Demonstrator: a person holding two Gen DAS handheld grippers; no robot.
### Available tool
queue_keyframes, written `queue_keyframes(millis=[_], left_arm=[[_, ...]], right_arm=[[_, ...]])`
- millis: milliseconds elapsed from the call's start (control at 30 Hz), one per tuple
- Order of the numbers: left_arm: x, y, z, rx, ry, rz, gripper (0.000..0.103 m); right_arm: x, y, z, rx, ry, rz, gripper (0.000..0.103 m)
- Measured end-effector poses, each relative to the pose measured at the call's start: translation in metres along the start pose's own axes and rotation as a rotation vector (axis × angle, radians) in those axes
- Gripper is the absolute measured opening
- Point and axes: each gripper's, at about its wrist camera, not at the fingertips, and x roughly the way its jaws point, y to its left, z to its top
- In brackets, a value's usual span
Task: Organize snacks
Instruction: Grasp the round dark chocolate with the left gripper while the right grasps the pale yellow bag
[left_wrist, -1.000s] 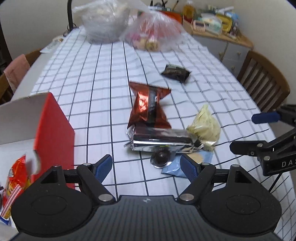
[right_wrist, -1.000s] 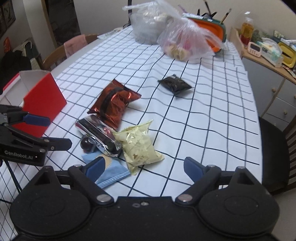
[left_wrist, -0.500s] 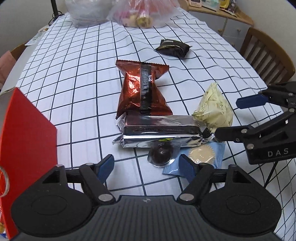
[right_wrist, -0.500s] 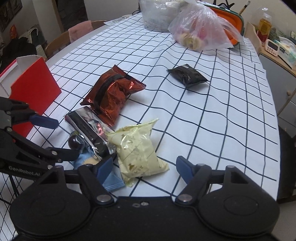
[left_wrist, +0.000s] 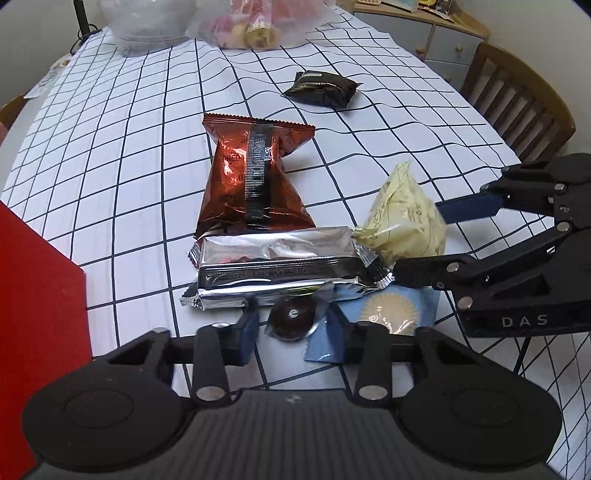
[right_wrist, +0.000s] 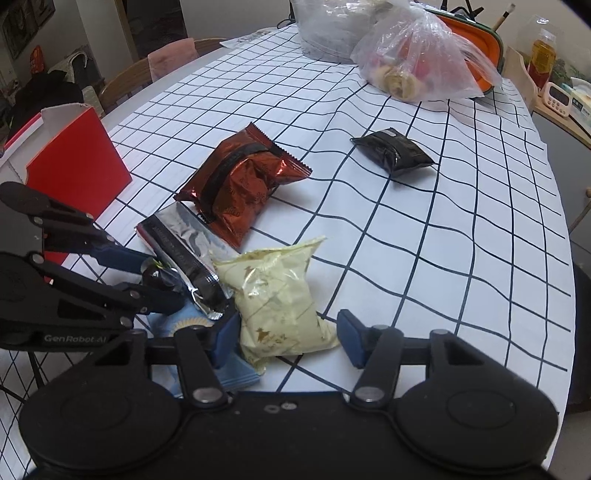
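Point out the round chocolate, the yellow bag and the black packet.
Round chocolate (left_wrist: 292, 318), left wrist view, on its dark domed top.
Yellow bag (right_wrist: 280, 295), right wrist view, on the middle of its crinkled face.
Black packet (right_wrist: 397, 153), right wrist view, on the middle of its upper side.

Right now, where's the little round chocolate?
In the left wrist view the round chocolate lies low and central between the closing left gripper fingers, just in front of the silver packet, with the blue packet to its right.
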Motion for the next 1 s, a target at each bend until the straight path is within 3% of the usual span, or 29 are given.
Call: queue_keyframes(millis=[67, 100, 400, 1000], left_arm=[[0.000, 0.001, -0.001, -0.003, -0.004, -0.006, 0.032], [0.000, 0.002, -0.001, -0.004, -0.006, -0.008, 0.026], [-0.007, 0.006, -0.007, -0.053, -0.026, -0.016, 0.023], [-0.057, 0.014, -0.034, -0.121, -0.073, -0.030, 0.023]], right_arm=[[-0.002, 0.002, -0.001, 0.003, -0.007, 0.000, 0.044], [-0.003, 0.002, -0.001, 0.002, -0.010, -0.001, 0.043], [-0.015, 0.005, -0.005, 0.055, -0.038, -0.030, 0.028], [-0.077, 0.031, -0.029, 0.156, -0.112, -0.034, 0.027]])
